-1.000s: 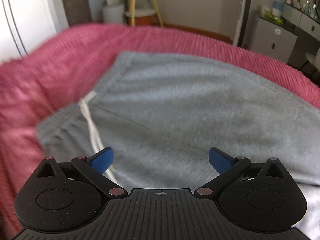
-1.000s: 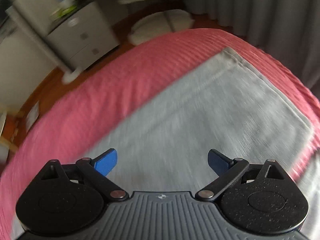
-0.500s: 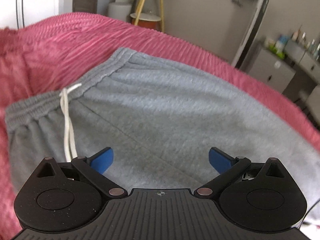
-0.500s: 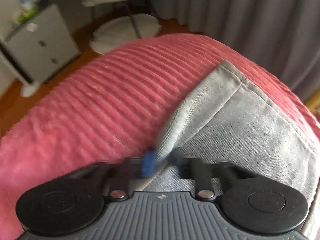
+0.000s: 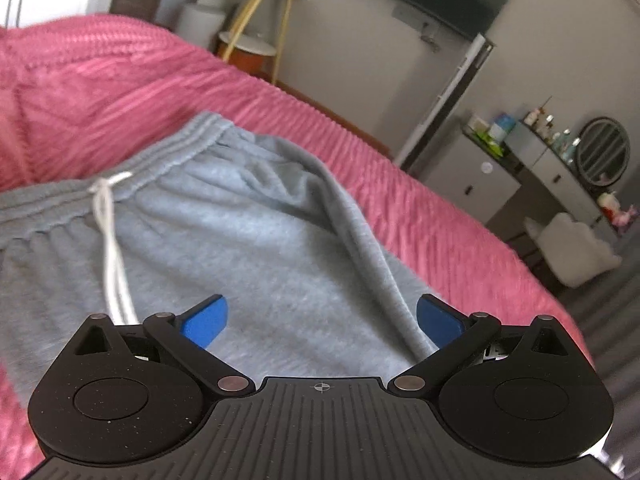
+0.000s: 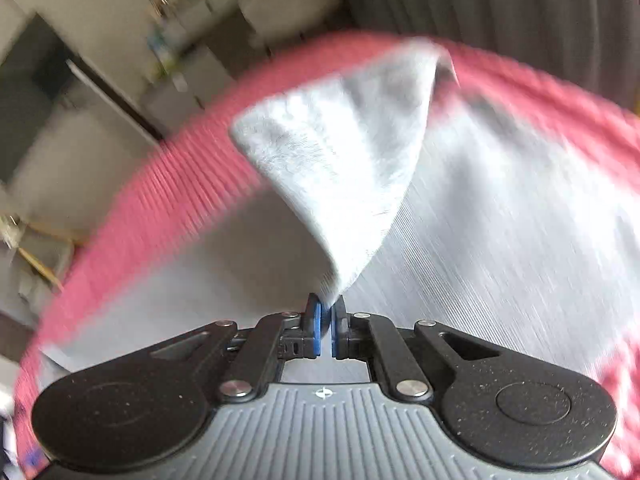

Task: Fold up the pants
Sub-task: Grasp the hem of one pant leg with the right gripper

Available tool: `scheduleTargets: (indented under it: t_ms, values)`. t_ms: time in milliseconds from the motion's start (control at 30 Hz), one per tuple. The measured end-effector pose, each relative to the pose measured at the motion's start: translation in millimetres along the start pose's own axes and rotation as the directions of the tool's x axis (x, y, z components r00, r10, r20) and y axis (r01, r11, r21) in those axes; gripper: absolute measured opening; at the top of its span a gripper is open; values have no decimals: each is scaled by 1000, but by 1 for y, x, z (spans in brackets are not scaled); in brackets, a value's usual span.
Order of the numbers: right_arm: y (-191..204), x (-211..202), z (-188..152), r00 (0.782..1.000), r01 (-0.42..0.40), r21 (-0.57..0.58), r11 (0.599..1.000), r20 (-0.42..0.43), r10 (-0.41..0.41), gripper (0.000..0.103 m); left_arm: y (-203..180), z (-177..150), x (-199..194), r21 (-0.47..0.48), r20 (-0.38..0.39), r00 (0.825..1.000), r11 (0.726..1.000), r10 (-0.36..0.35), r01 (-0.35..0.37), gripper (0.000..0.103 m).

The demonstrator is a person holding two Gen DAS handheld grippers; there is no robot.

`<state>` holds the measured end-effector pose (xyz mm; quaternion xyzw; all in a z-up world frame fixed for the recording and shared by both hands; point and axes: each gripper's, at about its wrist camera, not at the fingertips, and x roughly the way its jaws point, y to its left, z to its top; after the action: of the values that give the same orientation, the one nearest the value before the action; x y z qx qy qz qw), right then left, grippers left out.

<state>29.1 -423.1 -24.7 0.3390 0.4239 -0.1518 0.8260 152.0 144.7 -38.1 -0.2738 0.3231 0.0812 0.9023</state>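
Observation:
Grey sweatpants (image 5: pixel 248 248) lie on a pink ribbed bedspread (image 5: pixel 100 92). In the left wrist view the elastic waistband (image 5: pixel 172 152) and white drawstring (image 5: pixel 110 240) are at the left, and a raised fold of fabric (image 5: pixel 360 248) runs toward my right finger. My left gripper (image 5: pixel 322 318) is open just above the pants, with nothing between its blue pads. My right gripper (image 6: pixel 326 320) is shut on a pant-leg edge (image 6: pixel 340 184) and holds it lifted off the rest of the pants (image 6: pixel 500 216). The right wrist view is motion-blurred.
A wooden tripod side table (image 5: pixel 264 16) and white bin stand beyond the bed's far edge. A grey dresser (image 5: pixel 500 168) with bottles and a round mirror (image 5: pixel 602 152) stands at the right, with a white stool (image 5: pixel 576 248) near it. Dark curtains (image 6: pixel 520 8) hang behind the bed.
My right gripper closed on the pant-leg edge and lifted it, pulling the fabric up. The left gripper stayed open and drifted over the waist area; a ridge formed in the pants.

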Motion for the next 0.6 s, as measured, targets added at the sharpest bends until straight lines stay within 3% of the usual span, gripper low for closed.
scheduleTargets:
  t_ms: [67, 133, 267, 400, 467, 533, 600]
  values:
    - [-17, 11, -11, 999, 27, 12, 1000, -43, -27, 3, -2, 10, 10, 0, -29, 999, 1000, -28, 28, 93]
    - [-16, 8, -13, 999, 32, -29, 999, -13, -32, 3, -7, 26, 27, 22, -57, 998, 999, -40, 41, 88]
    - [-9, 11, -13, 998, 70, -136, 988, 9, -70, 7, -20, 59, 69, 21, -138, 990, 999, -37, 40, 87]
    - [-15, 19, -11, 998, 53, -103, 993, 42, -48, 9, -40, 87, 123, 40, -202, 979, 999, 6, 2, 82]
    - [-20, 24, -11, 998, 35, -72, 997, 52, -31, 9, -48, 90, 152, 72, -262, 964, 997, 51, -33, 62]
    - [-23, 21, -9, 999, 22, -49, 999, 47, -20, 10, -54, 89, 177, 105, -298, 951, 993, 80, -51, 55]
    - [-23, 20, -4, 999, 12, -28, 1000, 32, -11, 13, -56, 83, 199, 140, -342, 933, 988, 116, -71, 40]
